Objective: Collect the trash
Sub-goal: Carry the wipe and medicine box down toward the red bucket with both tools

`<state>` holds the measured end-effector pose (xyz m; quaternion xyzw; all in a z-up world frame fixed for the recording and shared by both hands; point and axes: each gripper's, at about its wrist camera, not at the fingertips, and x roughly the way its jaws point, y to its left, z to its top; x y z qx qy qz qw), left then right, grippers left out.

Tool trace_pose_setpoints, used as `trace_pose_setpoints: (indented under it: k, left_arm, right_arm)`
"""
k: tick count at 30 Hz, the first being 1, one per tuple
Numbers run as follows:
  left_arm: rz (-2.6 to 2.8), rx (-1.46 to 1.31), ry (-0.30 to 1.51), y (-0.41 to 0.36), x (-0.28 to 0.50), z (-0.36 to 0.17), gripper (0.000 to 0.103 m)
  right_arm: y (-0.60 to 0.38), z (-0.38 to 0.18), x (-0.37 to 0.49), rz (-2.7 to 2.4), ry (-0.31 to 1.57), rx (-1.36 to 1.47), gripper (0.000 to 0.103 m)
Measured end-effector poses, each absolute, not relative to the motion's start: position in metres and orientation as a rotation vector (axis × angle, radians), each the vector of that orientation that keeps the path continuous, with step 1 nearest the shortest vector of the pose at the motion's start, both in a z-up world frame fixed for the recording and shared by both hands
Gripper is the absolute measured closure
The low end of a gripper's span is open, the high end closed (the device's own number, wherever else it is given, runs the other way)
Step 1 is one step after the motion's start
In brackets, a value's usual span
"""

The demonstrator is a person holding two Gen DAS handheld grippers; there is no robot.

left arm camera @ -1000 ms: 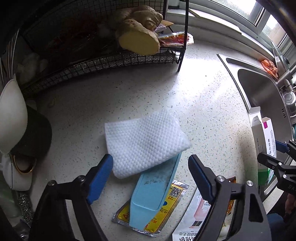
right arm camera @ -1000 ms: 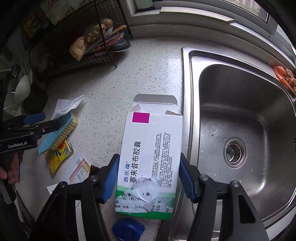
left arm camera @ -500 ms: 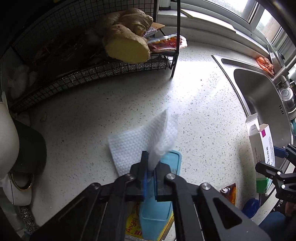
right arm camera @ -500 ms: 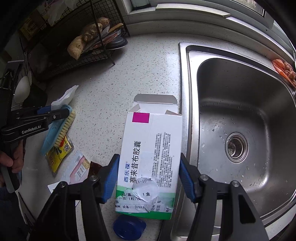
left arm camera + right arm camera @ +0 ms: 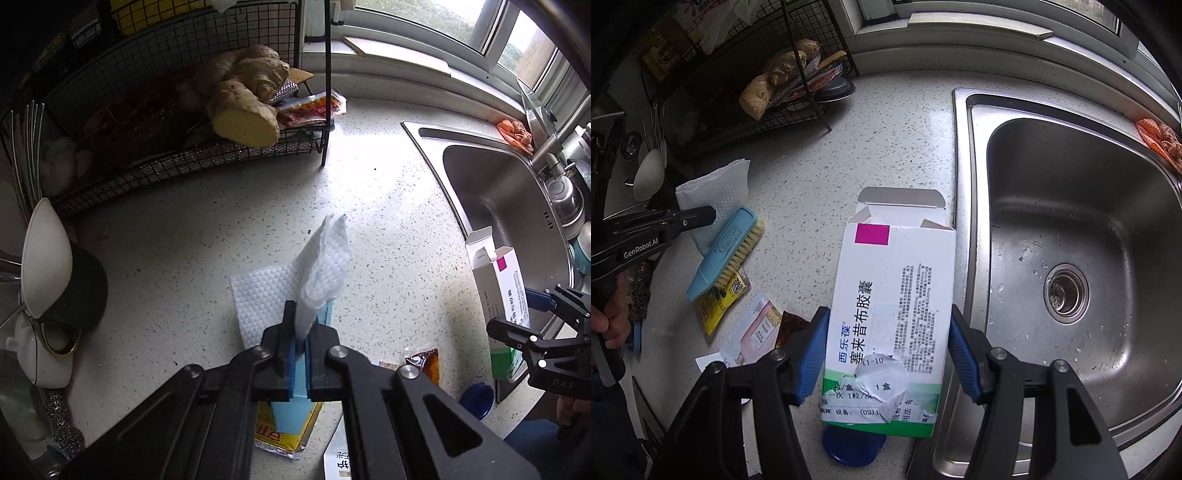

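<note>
My left gripper (image 5: 301,332) is shut on a white textured paper towel (image 5: 321,269), pinching one edge so the sheet lifts off the speckled counter while its far part (image 5: 258,295) still rests there. From the right wrist view the same towel (image 5: 716,192) hangs from the left gripper (image 5: 701,216). My right gripper (image 5: 886,354) is shut on a white medicine box (image 5: 894,295) with a magenta square and an open flap, held over the counter beside the sink (image 5: 1071,258). The box (image 5: 498,284) also shows at the right of the left wrist view.
A light-blue scrub brush (image 5: 724,251) lies on a yellow sachet (image 5: 720,299), with a pink-white packet (image 5: 757,332), a brown wrapper (image 5: 792,325) and a blue lid (image 5: 849,446) nearby. A black wire rack (image 5: 184,155) holds ginger. Bowls and a ladle (image 5: 44,258) sit at left.
The left gripper went from wide open over the flat towel to shut on its edge, then rose, pulling the towel up off the brush. The right gripper and box stayed put.
</note>
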<state>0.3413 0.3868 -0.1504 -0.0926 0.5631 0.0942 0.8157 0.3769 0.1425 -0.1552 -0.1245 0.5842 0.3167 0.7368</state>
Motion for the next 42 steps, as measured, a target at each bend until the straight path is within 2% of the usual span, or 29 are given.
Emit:
trace_pose_setpoints:
  k: [10,24,42]
  left_arm:
    - [0.153,-0.174,1.157,0.327,0.31,-0.117,0.1]
    - [0.102,-0.152,1.11,0.21,0.241,-0.086,0.1]
    - [-0.02,-0.111,1.13,0.031,0.154,-0.104,0.1]
  right_arm:
    - [0.117,-0.122,0.357,0.709,1.2,-0.272,0.045]
    - [0.03,-0.08,0.292,0.729,1.103,-0.231,0.045]
    - [-0.128,-0.07,0.193,0.676,1.069,-0.176,0.045]
